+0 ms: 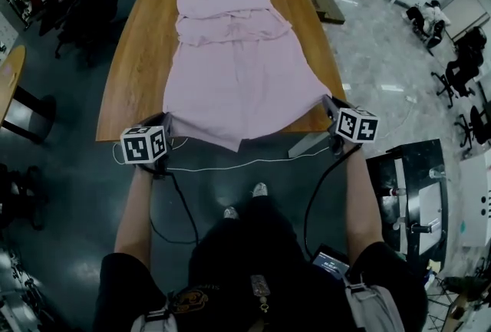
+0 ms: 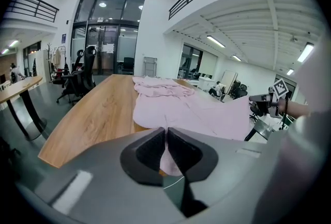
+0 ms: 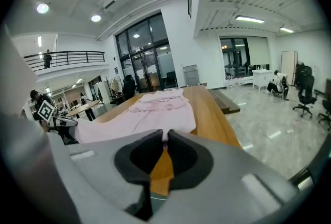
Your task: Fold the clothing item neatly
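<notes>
The pink garment (image 1: 238,70) lies spread on the desk (image 1: 142,54), stretching away ahead of both. The left hand-held gripper (image 2: 166,134) and right hand-held gripper (image 3: 164,137) each pinch 1 near hem corner, jaws nearly together.

Tall glass entrance (image 2: 106,42), mezzanine railing (image 3: 72,57), office chairs (image 2: 77,80), polished grey floor (image 3: 274,124).
</notes>
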A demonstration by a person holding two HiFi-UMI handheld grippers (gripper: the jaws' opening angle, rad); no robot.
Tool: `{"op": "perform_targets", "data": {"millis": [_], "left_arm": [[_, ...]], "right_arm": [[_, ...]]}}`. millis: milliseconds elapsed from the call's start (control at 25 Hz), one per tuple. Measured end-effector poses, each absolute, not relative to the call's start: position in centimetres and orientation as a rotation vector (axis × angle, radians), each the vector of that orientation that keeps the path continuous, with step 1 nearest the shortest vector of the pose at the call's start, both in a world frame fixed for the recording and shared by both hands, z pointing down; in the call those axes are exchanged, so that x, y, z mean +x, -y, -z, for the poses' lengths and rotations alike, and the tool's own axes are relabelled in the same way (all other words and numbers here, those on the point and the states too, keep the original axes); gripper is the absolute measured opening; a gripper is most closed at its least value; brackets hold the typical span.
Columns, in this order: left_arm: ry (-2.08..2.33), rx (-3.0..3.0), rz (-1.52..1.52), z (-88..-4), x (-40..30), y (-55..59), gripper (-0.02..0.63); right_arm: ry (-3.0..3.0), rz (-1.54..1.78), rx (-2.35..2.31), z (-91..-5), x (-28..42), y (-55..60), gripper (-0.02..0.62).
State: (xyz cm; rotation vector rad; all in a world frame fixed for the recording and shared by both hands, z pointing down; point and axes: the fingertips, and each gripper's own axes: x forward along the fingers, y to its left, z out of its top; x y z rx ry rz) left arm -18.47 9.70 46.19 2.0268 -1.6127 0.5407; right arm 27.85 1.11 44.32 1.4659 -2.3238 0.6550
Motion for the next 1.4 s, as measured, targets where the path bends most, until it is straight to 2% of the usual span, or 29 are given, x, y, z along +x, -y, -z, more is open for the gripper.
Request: {"op": "perform_targets", "data": {"millis": [640,1080,1400], "left_arm": [[1.703,1.865,-0.516,-44.0,-20.7,7.5,0.028],[1.574,1.789,-0.612,-49.2,-24.0,22.5,0.028],[1.453,1.689,-0.821,-55.7,-25.8,26.3,0.031]], "right_arm": [[2.396,-0.605,1.345,-42.2,26.7,17.7,0.028],[2.236,-0.654,1.365,-46.2,24.0,32.2,0.028],[2.045,-0.710,1.353,-52.8,24.3,36.9,0.029]]}}
